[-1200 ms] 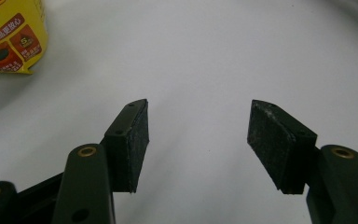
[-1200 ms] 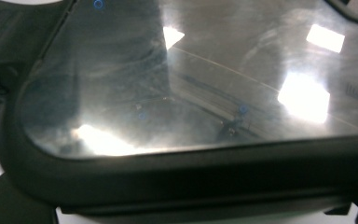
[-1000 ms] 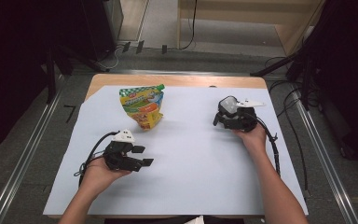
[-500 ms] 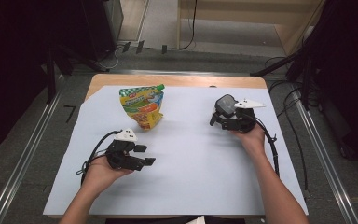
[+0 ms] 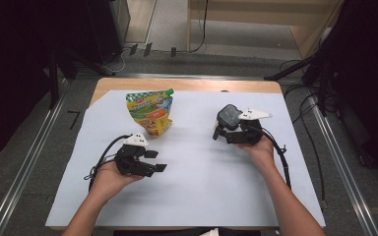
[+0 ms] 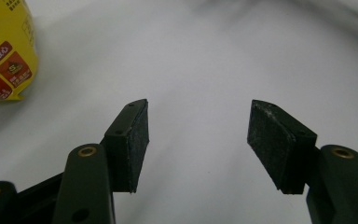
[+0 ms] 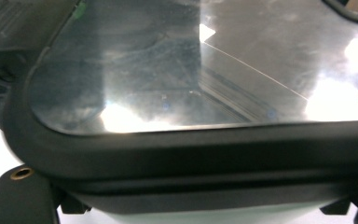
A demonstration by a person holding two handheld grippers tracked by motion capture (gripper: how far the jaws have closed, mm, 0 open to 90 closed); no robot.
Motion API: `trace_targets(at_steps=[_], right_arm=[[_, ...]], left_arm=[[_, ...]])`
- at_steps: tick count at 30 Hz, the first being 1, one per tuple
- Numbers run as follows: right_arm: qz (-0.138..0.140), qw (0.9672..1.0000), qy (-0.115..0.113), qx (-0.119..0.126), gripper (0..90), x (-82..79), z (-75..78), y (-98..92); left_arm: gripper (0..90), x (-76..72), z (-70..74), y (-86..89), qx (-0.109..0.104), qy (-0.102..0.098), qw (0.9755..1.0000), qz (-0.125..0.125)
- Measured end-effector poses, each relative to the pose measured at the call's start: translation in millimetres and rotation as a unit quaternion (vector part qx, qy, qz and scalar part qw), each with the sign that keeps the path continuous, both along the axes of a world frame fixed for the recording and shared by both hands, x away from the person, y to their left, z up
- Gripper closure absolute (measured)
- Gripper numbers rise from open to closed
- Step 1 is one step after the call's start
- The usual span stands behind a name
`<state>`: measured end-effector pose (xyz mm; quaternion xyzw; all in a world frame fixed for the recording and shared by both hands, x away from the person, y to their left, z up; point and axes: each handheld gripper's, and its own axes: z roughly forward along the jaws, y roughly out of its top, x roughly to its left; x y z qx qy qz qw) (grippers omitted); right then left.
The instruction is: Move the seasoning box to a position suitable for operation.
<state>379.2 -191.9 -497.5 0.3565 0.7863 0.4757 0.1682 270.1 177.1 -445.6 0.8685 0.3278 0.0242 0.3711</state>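
Dark box (image 5: 228, 116) with a glossy lid sits clamped in the right gripper (image 5: 225, 132), above the white sheet's (image 5: 202, 182) right half, though that grip looks blurry. Left gripper (image 5: 156, 161) hovers spread and empty, near the snack pouch (image 5: 148, 110).

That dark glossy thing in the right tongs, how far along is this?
Done: the right tongs have gripped the dark glossy slab above the white sheet. In hand: carrying it. Left: setting it down; the left tongs are open and empty, and the snack pouch is ungripped.
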Motion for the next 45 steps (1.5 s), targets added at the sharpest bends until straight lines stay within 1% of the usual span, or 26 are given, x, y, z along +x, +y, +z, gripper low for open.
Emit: trace_targets(at_steps=[1, 2, 3, 4, 5, 7, 8, 12, 13, 15, 17, 19, 24, 26, 28, 29, 31, 32, 33, 34, 37, 41, 44, 45], right_arm=[[0.009, 1.0000, 0.000, -0.002, 15.4, -4.5, 0.4, 5.1], [0.009, 1.0000, 0.000, -0.002, 15.4, -4.5, 0.4, 5.1], [0.018, 0.9998, 0.000, -0.001, 15.4, -8.8, 0.7, 9.6], [0.018, 0.9998, 0.000, -0.001, 15.4, -8.8, 0.7, 9.6], [0.027, 0.9996, 0.001, 0.001, 15.4, -13.4, 1.3, 14.3], [0.029, 0.9996, 0.000, 0.001, 15.4, -15.0, 1.4, 16.1], [0.038, 0.9993, 0.000, 0.001, 15.4, -19.8, 2.5, 20.8], [0.049, 0.9988, 0.004, 0.003, 15.4, -26.1, 3.3, 27.6], [0.059, 0.9982, 0.005, 0.000, 15.4, -30.7, 2.8, 32.7], [0.068, 0.9977, 0.008, 0.000, 15.4, -35.3, 2.0, 38.6], [0.078, 0.9970, 0.006, -0.001, 15.4, -38.6, 1.0, 44.2], [0.089, 0.9959, 0.011, -0.001, 15.4, -43.1, 0.1, 51.2], [0.124, 0.9921, 0.013, -0.007, 15.4, -54.0, -2.3, 70.0], [0.128, 0.9917, 0.011, -0.008, 15.4, -55.0, -2.8, 72.3], [0.137, 0.9903, 0.019, -0.012, 15.4, -59.9, -5.5, 81.8], [0.137, 0.9903, 0.019, -0.012, 15.4, -59.9, -5.5, 81.8], [0.148, 0.9887, 0.020, -0.020, 15.4, -64.1, -9.0, 90.7], [0.148, 0.9887, 0.020, -0.020, 15.4, -64.1, -9.0, 90.7], [0.154, 0.9876, 0.017, -0.026, 15.4, -66.2, -11.2, 95.3], [0.155, 0.9873, 0.023, -0.028, 15.4, -67.5, -12.5, 97.3], [0.157, 0.9866, 0.028, -0.034, 15.5, -68.0, -15.9, 99.5], [0.162, 0.9860, 0.023, -0.035, 15.4, -69.4, -17.9, 98.9], [0.165, 0.9849, 0.019, -0.049, 15.1, -71.4, -16.7, 98.8], [0.165, 0.9848, 0.021, -0.049, 14.9, -71.9, -16.6, 98.7]], left_arm=[[39.3, 1.5, 0.0, -1.1, 0.000, 0.000, 1.0000, -0.003], [39.3, 1.5, 0.0, -1.1, 0.000, 0.000, 1.0000, -0.003], [39.3, 2.8, 0.3, -2.2, -0.001, 0.000, 1.0000, -0.004], [39.3, 2.8, 0.3, -2.2, -0.001, 0.000, 1.0000, -0.004], [39.3, 4.3, 0.6, -3.3, -0.002, -0.001, 1.0000, -0.007], [39.3, 5.3, 0.8, -4.0, -0.001, -0.001, 1.0000, -0.006], [39.3, 6.2, 0.5, -4.5, -0.003, 0.000, 1.0000, -0.007], [39.3, 9.1, 0.1, -5.9, -0.003, 0.000, 1.0000, -0.009], [39.3, 10.3, 0.1, -6.6, -0.004, 0.000, 1.0000, -0.008], [39.3, 11.9, 0.2, -6.8, -0.003, -0.001, 1.0000, -0.009], [39.3, 12.6, 0.2, -6.9, -0.003, 0.000, 1.0000, -0.007], [39.3, 13.7, -0.1, -6.6, -0.003, 0.000, 1.0000, -0.007], [39.5, 14.6, -0.6, -4.7, -0.003, 0.000, 1.0000, -0.003], [39.5, 14.8, -0.8, -4.5, -0.003, 0.000, 1.0000, -0.003], [39.5, 14.9, -0.9, -3.8, -0.004, -0.001, 1.0000, -0.002], [39.5, 14.9, -0.9, -3.8, -0.004, -0.001, 1.0000, -0.002], [39.5, 14.9, -0.9, -3.4, -0.004, 0.000, 1.0000, -0.002], [39.5, 14.9, -0.9, -3.4, -0.004, 0.000, 1.0000, -0.002], [39.5, 14.9, -1.0, -3.3, -0.004, 0.000, 1.0000, -0.001], [39.5, 15.0, -1.2, -3.1, -0.003, 0.000, 1.0000, -0.001], [39.5, 15.0, -1.5, -3.6, -0.003, -0.001, 1.0000, -0.001], [39.6, 14.0, -1.1, -5.1, -0.002, -0.003, 1.0000, -0.004], [39.6, 13.9, -1.6, -6.2, -0.003, -0.005, 1.0000, -0.007], [39.6, 13.7, -1.7, -6.4, -0.002, -0.004, 1.0000, -0.007]])
